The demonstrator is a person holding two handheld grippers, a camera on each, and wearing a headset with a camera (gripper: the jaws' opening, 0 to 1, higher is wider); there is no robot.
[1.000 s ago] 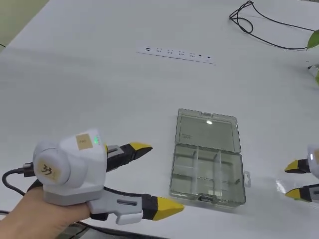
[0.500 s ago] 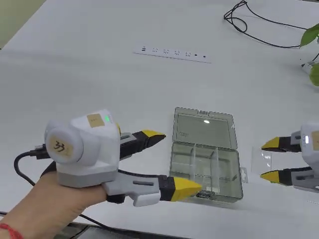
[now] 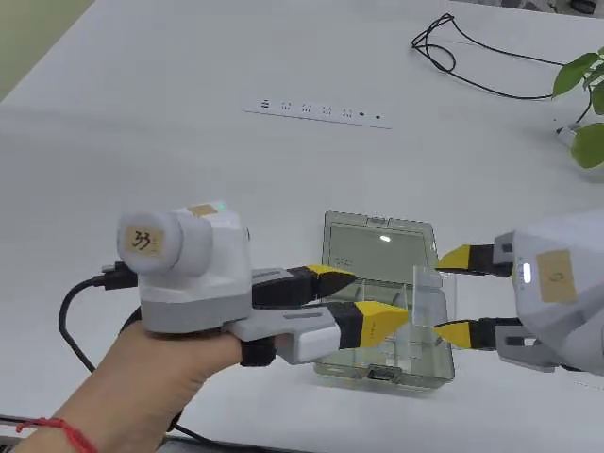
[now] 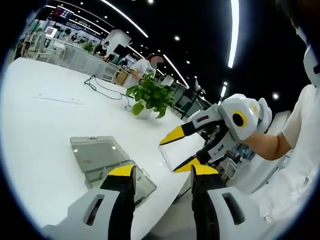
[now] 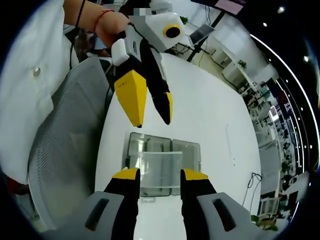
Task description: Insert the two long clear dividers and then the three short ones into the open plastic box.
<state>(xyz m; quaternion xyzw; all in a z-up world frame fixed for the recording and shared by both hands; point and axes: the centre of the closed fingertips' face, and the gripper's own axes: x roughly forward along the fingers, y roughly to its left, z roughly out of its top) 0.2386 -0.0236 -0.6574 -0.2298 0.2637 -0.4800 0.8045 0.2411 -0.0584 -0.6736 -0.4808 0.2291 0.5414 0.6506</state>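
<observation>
The open clear plastic box (image 3: 377, 247) lies near the table's front edge, lid flat behind it, with clear dividers standing inside. My right gripper (image 3: 454, 294) hovers over the box's right side, shut on a clear divider (image 3: 432, 291) held upright between its yellow tips. In the right gripper view the divider (image 5: 160, 169) spans the jaws (image 5: 160, 175) above the box (image 5: 150, 142). My left gripper (image 3: 359, 297) is open and empty over the box's left part, tips close to the divider. In the left gripper view the box (image 4: 95, 150) lies below its jaws (image 4: 162, 172), with the right gripper (image 4: 179, 151) facing them.
A white power strip (image 3: 321, 110) lies further back on the table. A black cable (image 3: 453, 52) loops at the far right, and a green plant (image 3: 587, 104) stands at the right edge. The person's white-sleeved body and a grey mesh chair (image 5: 65, 150) are beside the table.
The right gripper has come in from the right with the clear divider and now holds it over the box. The left gripper has moved right, over the box.
</observation>
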